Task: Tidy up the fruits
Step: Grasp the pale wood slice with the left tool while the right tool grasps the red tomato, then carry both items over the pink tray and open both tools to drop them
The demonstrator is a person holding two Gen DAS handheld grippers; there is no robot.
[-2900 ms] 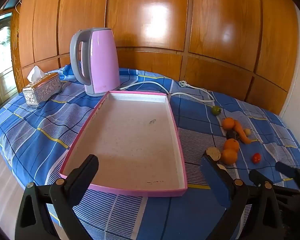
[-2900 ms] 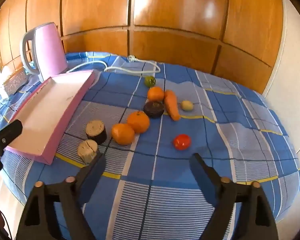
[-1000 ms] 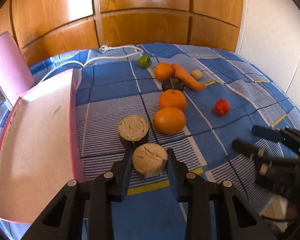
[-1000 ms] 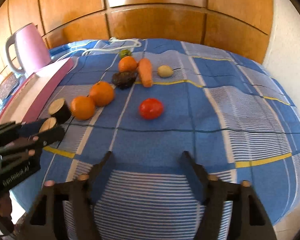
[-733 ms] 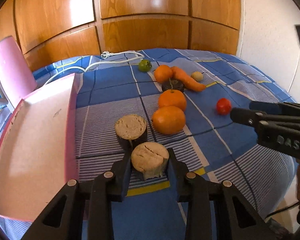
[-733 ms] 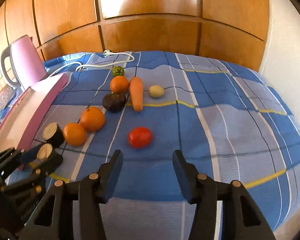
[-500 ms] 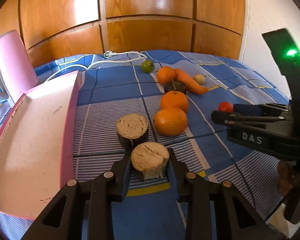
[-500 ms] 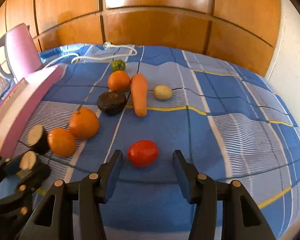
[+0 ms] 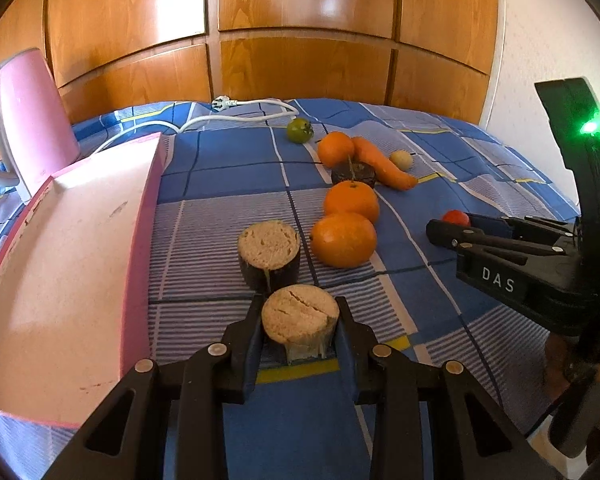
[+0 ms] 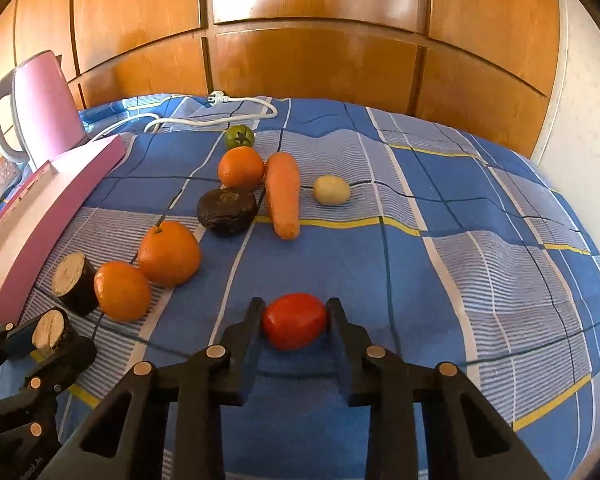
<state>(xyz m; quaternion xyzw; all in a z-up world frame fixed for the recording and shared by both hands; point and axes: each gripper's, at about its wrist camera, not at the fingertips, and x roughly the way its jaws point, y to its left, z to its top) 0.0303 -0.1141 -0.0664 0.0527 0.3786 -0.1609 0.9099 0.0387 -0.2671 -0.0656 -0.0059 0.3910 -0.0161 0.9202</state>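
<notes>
My left gripper (image 9: 299,330) is shut on a tan-topped cut vegetable piece (image 9: 299,320) on the blue checked cloth, just right of the pink tray (image 9: 60,264). A second cut piece (image 9: 269,253) stands just behind it. My right gripper (image 10: 294,322) has its fingers around a red tomato (image 10: 294,321), touching both sides. Three oranges (image 10: 169,253), a carrot (image 10: 283,194), a dark avocado (image 10: 227,211), a pale round potato (image 10: 331,189) and a green tomato (image 10: 239,136) lie beyond. The right gripper (image 9: 466,226) also shows in the left wrist view.
A pink kettle (image 9: 28,120) stands at the back left with its white cord (image 9: 236,114) trailing across the cloth. Wooden wall panels (image 10: 316,20) run behind the table. A white wall (image 9: 548,40) is at the right.
My right gripper has moved forward and closed in around the red tomato. My left gripper stays shut on the cut piece and has hardly moved.
</notes>
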